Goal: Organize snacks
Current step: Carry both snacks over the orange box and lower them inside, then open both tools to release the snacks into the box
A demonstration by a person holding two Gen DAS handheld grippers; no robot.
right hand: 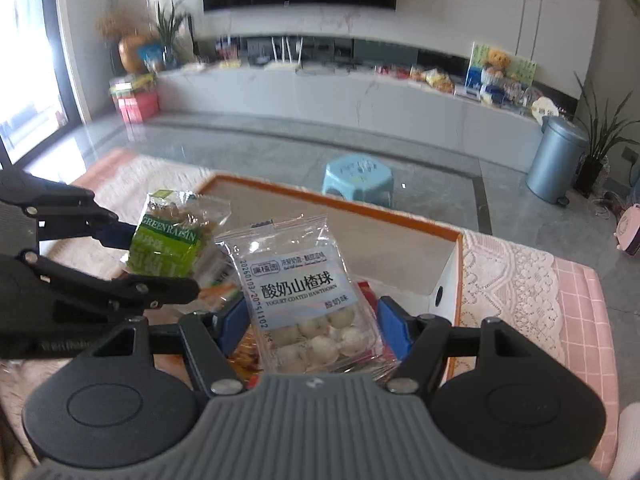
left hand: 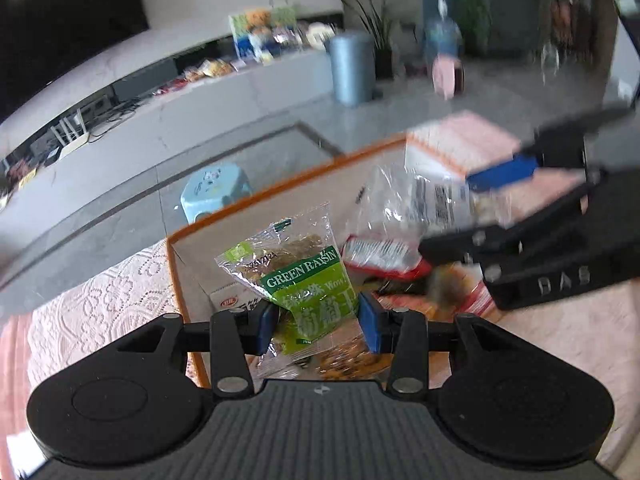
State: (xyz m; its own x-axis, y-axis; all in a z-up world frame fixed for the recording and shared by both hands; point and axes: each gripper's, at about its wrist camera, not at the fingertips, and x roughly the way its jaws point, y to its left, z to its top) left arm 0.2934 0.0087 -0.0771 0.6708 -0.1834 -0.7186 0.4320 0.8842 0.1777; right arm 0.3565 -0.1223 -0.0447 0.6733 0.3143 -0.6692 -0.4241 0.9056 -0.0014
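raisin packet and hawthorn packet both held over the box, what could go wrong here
The green raisin packet is pinched only at its lower part by the left gripper, so it may slip. The right gripper holds the yogurt hawthorn packet close beside it; the two could collide above the orange-rimmed box.

left gripper: jaws closed on the green raisin packet, held up over the orange-rimmed box.
right gripper: jaws closed on the yogurt-coated hawthorn packet, raised above the same box.
relation: both grippers side by side over the box, left one angled toward the right.
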